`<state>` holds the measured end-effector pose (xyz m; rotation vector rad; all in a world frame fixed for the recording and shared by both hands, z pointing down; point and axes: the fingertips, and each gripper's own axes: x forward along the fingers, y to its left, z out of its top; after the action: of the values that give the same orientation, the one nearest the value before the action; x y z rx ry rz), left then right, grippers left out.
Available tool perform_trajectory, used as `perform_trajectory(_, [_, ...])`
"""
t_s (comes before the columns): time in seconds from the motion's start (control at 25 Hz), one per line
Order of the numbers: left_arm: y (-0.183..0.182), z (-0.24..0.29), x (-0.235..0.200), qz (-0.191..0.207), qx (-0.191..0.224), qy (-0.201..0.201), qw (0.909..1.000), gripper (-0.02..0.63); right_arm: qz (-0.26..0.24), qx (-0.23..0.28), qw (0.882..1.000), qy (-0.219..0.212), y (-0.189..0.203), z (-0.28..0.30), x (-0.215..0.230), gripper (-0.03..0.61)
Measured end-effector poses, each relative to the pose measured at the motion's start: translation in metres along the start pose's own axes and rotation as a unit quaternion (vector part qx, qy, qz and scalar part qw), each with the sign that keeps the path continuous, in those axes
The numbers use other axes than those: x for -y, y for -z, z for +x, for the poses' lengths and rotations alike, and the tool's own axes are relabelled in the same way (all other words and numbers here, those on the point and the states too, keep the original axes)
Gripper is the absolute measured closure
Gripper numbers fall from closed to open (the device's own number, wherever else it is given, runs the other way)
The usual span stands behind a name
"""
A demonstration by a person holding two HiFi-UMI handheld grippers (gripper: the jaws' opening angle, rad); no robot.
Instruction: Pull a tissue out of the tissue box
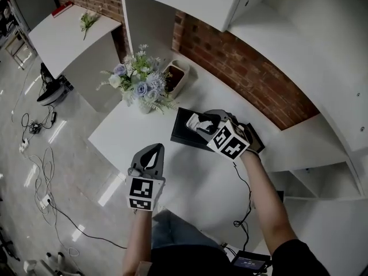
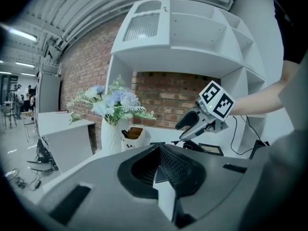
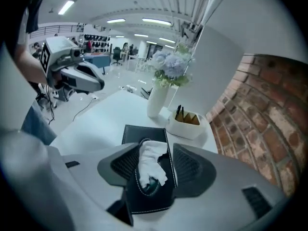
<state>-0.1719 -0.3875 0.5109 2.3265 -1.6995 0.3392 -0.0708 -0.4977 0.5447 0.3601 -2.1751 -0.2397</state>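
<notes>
A black tissue box [image 1: 183, 132] lies flat on the white table [image 1: 115, 134], with a white tissue [image 1: 199, 121] sticking up from its oval slot. My right gripper [image 1: 202, 123] hovers over the box. In the right gripper view the tissue [image 3: 150, 163] stands between the two spread jaws of that gripper [image 3: 153, 153], which is open; the box [image 3: 143, 133] lies below. My left gripper [image 1: 151, 156] is near the table's front edge, apart from the box, shut with nothing in it. Its jaws [image 2: 161, 170] meet in the left gripper view, which also shows the right gripper [image 2: 188, 124].
A white vase of flowers [image 1: 141, 88] and a white pen holder [image 1: 175, 77] stand behind the box by the brick wall [image 1: 247, 73]. A white shelf unit [image 1: 322, 148] rises at the right. A black cable [image 1: 245, 195] runs off the table's near side.
</notes>
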Motion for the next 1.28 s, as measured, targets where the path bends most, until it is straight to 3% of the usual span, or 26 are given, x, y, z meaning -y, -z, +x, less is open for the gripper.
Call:
perform_trajectory(0.2, [0.012, -0.003, 0.0, -0.002, -0.013, -0.001, 0.9999, 0.604, -0.06, -0.052, 0.997, -0.022, 0.011, 0.029, 0.003, 0.365])
perform_trajectory(0.48, [0.019, -0.013, -0.005, -0.005, -0.019, -0.011, 0.9997, 0.604, -0.073, -0.083, 0.993, -0.042, 0.02, 0.055, 0.003, 0.373])
perform_trajectory(0.64, [0.022, -0.017, -0.009, -0.007, -0.021, -0.016, 0.9996, 0.604, -0.077, -0.097, 0.991, -0.046, 0.023, 0.063, 0.0, 0.426])
perform_trajectory(0.84, [0.024, -0.021, -0.013, -0.009, -0.02, -0.019, 0.9996, 0.604, -0.091, -0.095, 0.991, -0.027, 0.022, 0.062, -0.004, 0.564])
perform_trajectory(1.04, [0.023, -0.02, -0.012, -0.01, -0.019, -0.015, 0.9996, 0.604, -0.097, -0.099, 0.99, -0.016, 0.024, 0.06, -0.005, 0.577])
perform_trajectory(1.28, [0.023, -0.02, -0.011, -0.008, -0.018, -0.011, 0.9997, 0.604, -0.093, -0.089, 0.991, 0.025, 0.016, 0.047, 0.011, 0.578])
